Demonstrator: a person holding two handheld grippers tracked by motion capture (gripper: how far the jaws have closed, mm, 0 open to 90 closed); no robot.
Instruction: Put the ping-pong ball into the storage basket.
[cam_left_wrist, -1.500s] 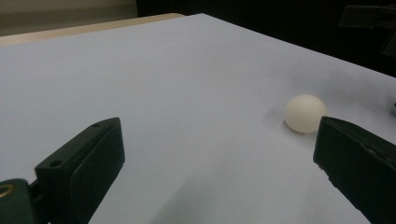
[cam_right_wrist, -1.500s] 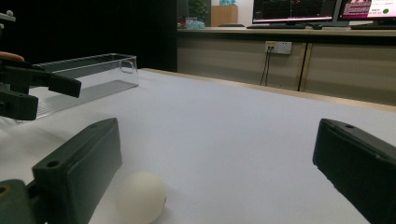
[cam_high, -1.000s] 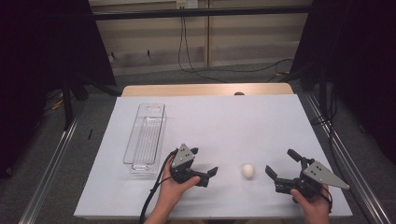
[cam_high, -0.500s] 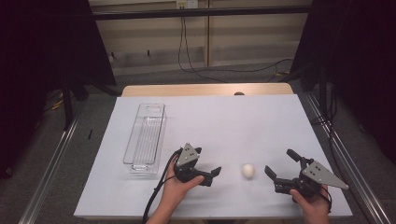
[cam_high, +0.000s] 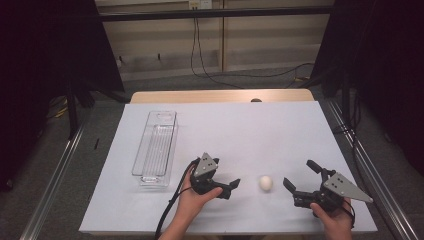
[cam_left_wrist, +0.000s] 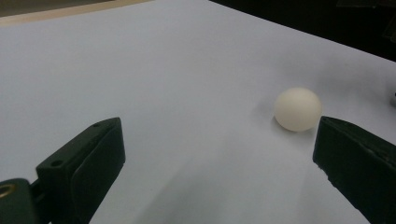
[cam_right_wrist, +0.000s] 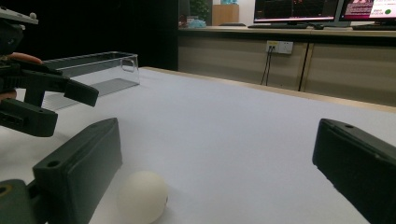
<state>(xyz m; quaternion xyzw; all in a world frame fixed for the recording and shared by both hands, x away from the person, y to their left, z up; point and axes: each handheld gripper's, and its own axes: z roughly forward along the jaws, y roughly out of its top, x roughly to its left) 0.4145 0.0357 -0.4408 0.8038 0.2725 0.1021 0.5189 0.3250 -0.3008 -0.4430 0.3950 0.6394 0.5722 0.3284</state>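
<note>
The egg (cam_high: 266, 183) is lying on the white surface (cam_high: 260, 135) near its front edge, between the two sets of tongs, and serves as the landmark here. To the left of the egg, the left tongs (cam_high: 231, 186) are being held low over the surface in the person's left hand (cam_high: 196, 199), their jaws spread wide and gripping nothing. In the left gripper view the egg (cam_left_wrist: 297, 109) is sitting just beyond the tip of one jaw, close to it but apart from it, and the wide gap between the jaws is showing bare surface. To the right of the egg, a little farther off than the left pair, the right tongs (cam_high: 301, 177) are being held in the person's right hand (cam_high: 334, 221), also released, with their jaws wide apart and pointing toward the egg. In the right gripper view the egg (cam_right_wrist: 142, 196) is resting just beside one jaw, near its tip; whether it is touching cannot be told.

Farther back and well to the left of the egg, a clear plastic tray (cam_high: 156, 148) is lying lengthwise on the surface. Beyond the far edge of the surface, behind the egg, cables (cam_high: 220, 75) are trailing across the floor in front of a pale wall.
</note>
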